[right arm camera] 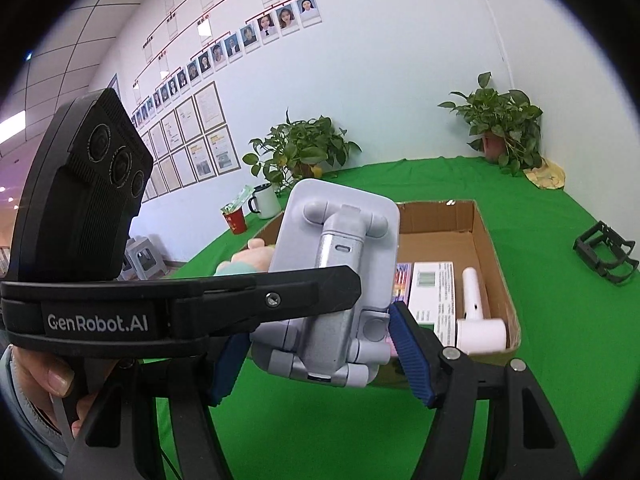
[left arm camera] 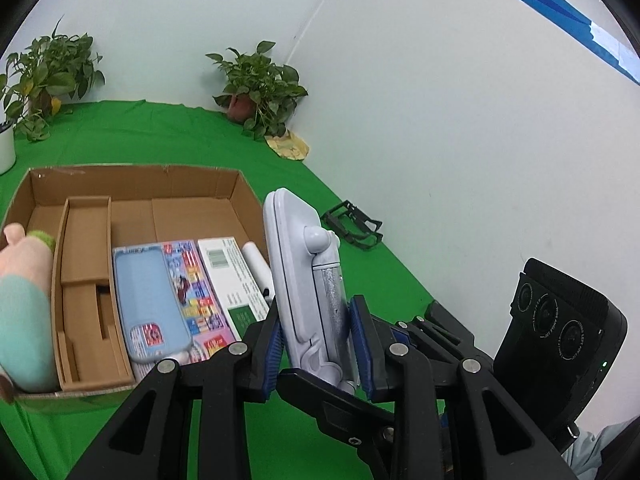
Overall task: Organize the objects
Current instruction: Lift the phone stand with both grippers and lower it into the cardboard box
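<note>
My left gripper [left arm camera: 318, 344] is shut on a folded pale grey phone stand [left arm camera: 306, 276], holding it upright above the green cloth beside the right wall of a cardboard box [left arm camera: 244, 188]. In the right wrist view the stand [right arm camera: 336, 280] sits between my right gripper's blue pads [right arm camera: 412, 360]; the right gripper [right arm camera: 320, 360] brackets its lower end, and I cannot tell if the pads touch it. The left gripper crosses in front. The box [right arm camera: 488, 248] holds a plush toy [left arm camera: 24, 292], a blue case on a colourful pack [left arm camera: 152, 300], a white carton [left arm camera: 232, 276] and a white handheld device [right arm camera: 476, 316].
A black wire holder [left arm camera: 352, 224] lies on the green cloth [left arm camera: 200, 136] to the right of the box. Potted plants [left arm camera: 260, 84] stand along the back wall. A white mug [right arm camera: 266, 200] and a red cup [right arm camera: 236, 218] stand at the left behind the box.
</note>
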